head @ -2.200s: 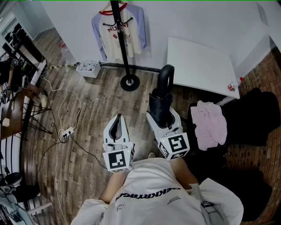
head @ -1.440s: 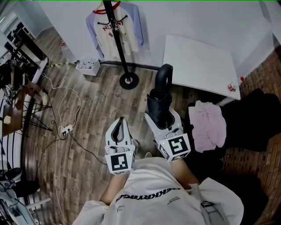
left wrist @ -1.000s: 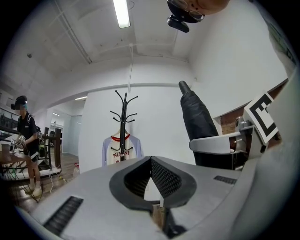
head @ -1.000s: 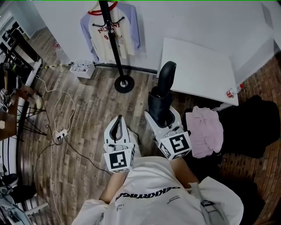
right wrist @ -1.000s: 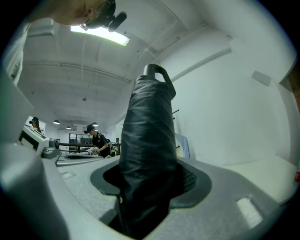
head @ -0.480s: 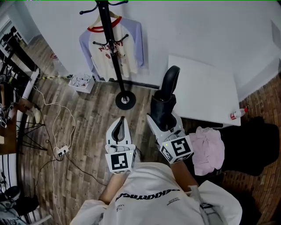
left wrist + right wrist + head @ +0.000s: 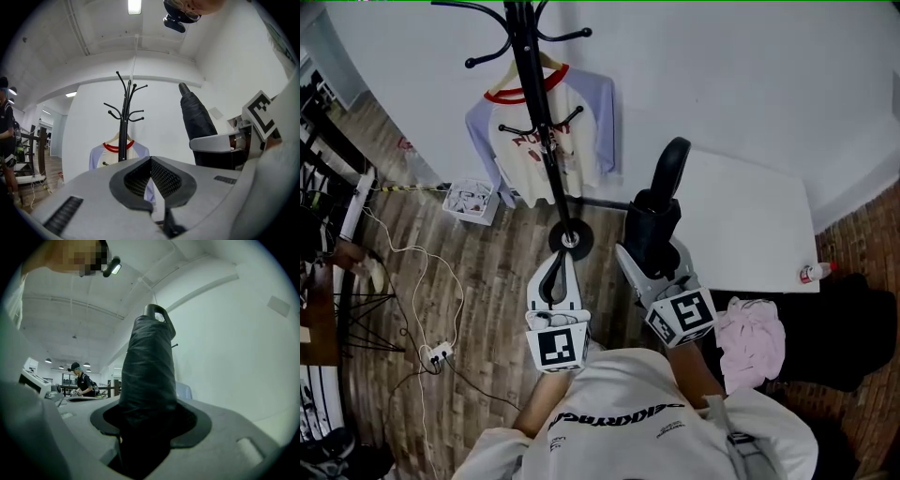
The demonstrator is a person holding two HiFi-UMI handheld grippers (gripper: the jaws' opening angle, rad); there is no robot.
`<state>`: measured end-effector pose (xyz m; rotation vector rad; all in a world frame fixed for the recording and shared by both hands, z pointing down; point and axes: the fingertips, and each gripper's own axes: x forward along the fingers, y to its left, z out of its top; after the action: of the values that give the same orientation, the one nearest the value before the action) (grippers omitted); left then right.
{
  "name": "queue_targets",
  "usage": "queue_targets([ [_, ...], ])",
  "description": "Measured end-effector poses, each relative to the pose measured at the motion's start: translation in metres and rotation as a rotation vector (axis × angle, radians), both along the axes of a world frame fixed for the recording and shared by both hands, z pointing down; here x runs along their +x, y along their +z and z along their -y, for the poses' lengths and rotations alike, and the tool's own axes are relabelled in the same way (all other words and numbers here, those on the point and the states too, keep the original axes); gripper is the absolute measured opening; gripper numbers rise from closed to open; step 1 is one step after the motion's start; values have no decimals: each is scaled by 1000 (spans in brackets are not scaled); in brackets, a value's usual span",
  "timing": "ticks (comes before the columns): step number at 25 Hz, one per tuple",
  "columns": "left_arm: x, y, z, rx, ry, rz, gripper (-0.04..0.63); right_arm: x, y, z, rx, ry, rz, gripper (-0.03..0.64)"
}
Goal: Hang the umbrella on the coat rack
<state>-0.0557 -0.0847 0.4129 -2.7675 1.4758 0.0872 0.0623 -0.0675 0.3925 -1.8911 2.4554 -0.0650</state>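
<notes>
The right claw (image 7: 649,251) grips a furled black umbrella (image 7: 664,187) upright at centre frame, handle end up, while the left claw (image 7: 563,261) is clenched on nothing. The coat rack (image 7: 538,112) stands at upper left, a shirt (image 7: 542,141) hung on it. Best practice: lift the handle above a free upper hook (image 7: 570,37), then lower squarely.
</notes>
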Motion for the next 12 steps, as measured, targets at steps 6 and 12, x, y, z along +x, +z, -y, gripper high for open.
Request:
queue_targets([
  [6, -11, 4, 45, -19, -12, -8, -3, -4, -5, 47, -6, -7, 14, 256],
  [12, -2, 14, 65, -34, -13, -13, -3, -1, -5, 67, -14, -34, 17, 258],
])
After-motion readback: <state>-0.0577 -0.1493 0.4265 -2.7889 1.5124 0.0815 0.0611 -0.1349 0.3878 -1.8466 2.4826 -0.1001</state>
